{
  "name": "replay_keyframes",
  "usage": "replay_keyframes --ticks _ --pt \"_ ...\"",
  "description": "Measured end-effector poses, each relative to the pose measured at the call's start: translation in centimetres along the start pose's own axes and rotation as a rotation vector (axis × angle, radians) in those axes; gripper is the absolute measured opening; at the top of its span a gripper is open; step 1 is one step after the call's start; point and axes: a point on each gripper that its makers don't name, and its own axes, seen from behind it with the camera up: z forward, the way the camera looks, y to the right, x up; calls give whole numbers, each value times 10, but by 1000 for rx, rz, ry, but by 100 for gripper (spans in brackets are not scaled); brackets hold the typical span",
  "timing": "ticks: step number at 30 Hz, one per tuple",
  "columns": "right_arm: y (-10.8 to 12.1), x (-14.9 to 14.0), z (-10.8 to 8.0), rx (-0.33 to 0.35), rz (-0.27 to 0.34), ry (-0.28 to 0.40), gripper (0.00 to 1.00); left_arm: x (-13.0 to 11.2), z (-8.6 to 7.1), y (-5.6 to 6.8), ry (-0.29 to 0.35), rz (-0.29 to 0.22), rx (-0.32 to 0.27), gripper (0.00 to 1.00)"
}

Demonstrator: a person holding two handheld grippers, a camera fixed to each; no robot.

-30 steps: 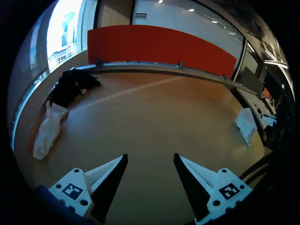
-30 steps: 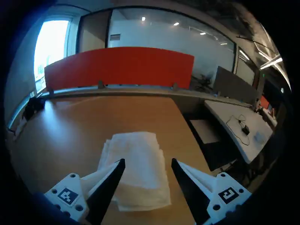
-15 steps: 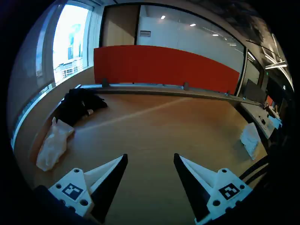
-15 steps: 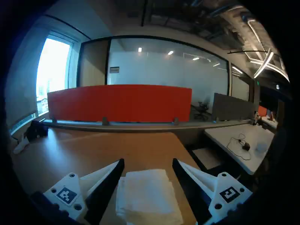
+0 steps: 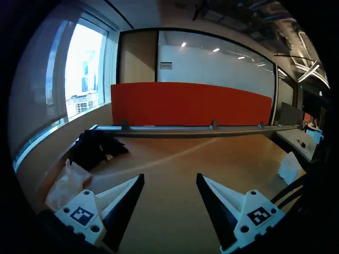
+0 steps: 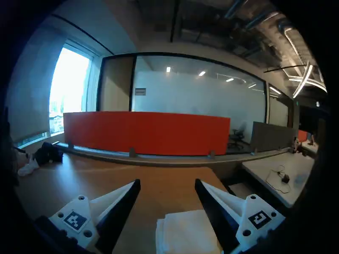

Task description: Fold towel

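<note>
One white towel (image 6: 186,232), one black bundle (image 5: 96,148), one pale bag (image 5: 65,189) and one red partition (image 5: 190,103).

Towel (image 6: 186,233): near end cut off at the right gripper view's lower edge.
Dark heap (image 5: 96,148): too dim to identify.

Honestly, there's nothing you can actually read here. The small sign (image 5: 166,65) just above the red partition (image 5: 190,103) is too tiny to make out. The square tags (image 5: 81,215) on your left gripper (image 5: 169,176) and right gripper (image 6: 167,182) are just black-and-white patterns, no letters.
</note>
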Motion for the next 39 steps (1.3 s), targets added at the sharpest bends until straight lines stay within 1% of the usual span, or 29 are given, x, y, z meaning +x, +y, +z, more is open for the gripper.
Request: replay_keyframes --ticks 6,15,21,27,33,39 --pt "-29 12 7 15 -12 27 100 15 6 -9 55 -18 20 90" --pt "-76 20 13 43 -17 38 100 32 12 -17 120 -31 34 90" --pt "-105 26 18 42 -16 55 100 39 17 -23 155 -19 43 90" --pt "-138 34 20 66 -10 64 100 47 19 -26 191 -11 46 90" --pt "-154 37 24 78 2 63 100 42 23 -30 198 -14 50 90" --pt "-165 35 25 88 8 46 100 29 29 -35 198 -7 50 90"
